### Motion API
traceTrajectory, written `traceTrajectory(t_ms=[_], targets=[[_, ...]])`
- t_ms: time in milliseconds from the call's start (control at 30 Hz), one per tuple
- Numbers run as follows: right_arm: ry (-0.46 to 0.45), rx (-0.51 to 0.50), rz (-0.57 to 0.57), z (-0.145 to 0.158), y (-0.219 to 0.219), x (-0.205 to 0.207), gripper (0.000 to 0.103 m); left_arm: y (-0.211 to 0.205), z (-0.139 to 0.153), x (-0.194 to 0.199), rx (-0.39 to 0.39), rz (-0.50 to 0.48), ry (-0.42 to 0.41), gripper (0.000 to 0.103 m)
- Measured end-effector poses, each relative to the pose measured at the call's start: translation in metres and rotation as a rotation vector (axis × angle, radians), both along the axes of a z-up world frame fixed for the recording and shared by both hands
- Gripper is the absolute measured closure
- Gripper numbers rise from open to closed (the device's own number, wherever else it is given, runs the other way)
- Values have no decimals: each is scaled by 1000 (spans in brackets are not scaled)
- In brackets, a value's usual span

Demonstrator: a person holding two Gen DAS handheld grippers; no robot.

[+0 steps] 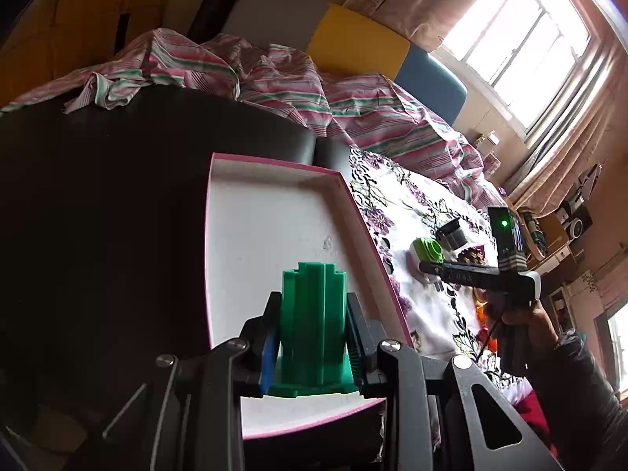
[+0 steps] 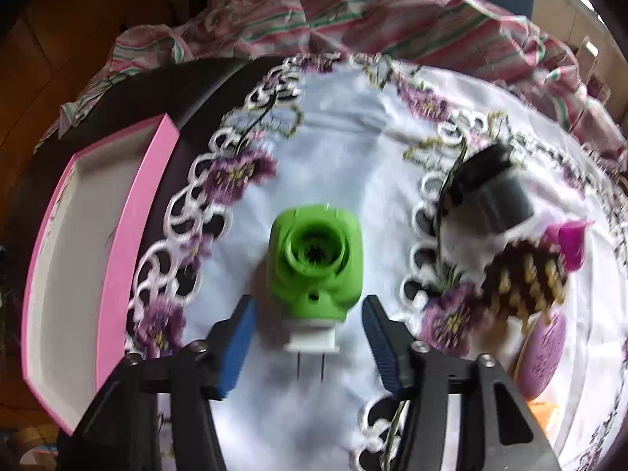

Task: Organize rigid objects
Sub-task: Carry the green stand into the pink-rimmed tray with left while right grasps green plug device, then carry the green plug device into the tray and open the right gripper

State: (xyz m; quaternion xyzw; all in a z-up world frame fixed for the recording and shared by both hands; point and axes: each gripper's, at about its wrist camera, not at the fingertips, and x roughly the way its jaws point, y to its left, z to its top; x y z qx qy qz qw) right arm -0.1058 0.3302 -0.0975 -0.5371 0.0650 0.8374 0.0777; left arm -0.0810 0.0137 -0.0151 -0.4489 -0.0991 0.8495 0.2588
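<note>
My left gripper [image 1: 314, 302] is shut on a dark green ribbed plastic block [image 1: 314, 322] and holds it upright over the white inside of a pink-rimmed tray [image 1: 267, 212]. In the right wrist view, my right gripper [image 2: 309, 306] points down at a lime green plug-in device [image 2: 314, 259] with a white base and two metal prongs, lying on the embroidered white cloth [image 2: 353, 137]. Its blue pads [image 2: 239, 337] stand on either side of the device's white end, clear of it, so the gripper is open. The left wrist view shows the right gripper [image 1: 431, 271] from the side, beside the device [image 1: 426, 249].
A grey and black cylinder [image 2: 494, 196], a brown ridged object [image 2: 526, 278], a magenta piece [image 2: 571, 243] and a pink oval thing [image 2: 543, 353] lie right of the device. The tray [image 2: 129, 212] sits at the left on a dark surface. Striped bedding [image 2: 392, 11] lies behind.
</note>
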Motion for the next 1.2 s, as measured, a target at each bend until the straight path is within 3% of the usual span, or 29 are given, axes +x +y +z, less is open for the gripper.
traceTrajectory(t_ms=[200,567,633,733,867,1000,1200], targets=[[-36,10,-5,-10,0,-17,50,11,1,-37,-55,-6,41,72],[-47,-6,27,-18,-3,-10,51,46,-42,-124,-151,21,-30,72],[-43,-4,24,-19,-2,-9,51,47,-54,-131,-202,38,-52,72],[-34,-4,21,-19,-1,-9,51,45,-59,-127,-223,42,-41,64],[-33,2,13,-20,-4,-9,51,28,-53,-115,-157,94,-57,62],[-34,6,2,-20,-6,-10,51,13,-33,-83,-125,147,-8,54],[-42,-40,-19,-22,0,-10,51,1,-11,-38,-121,181,30,51]])
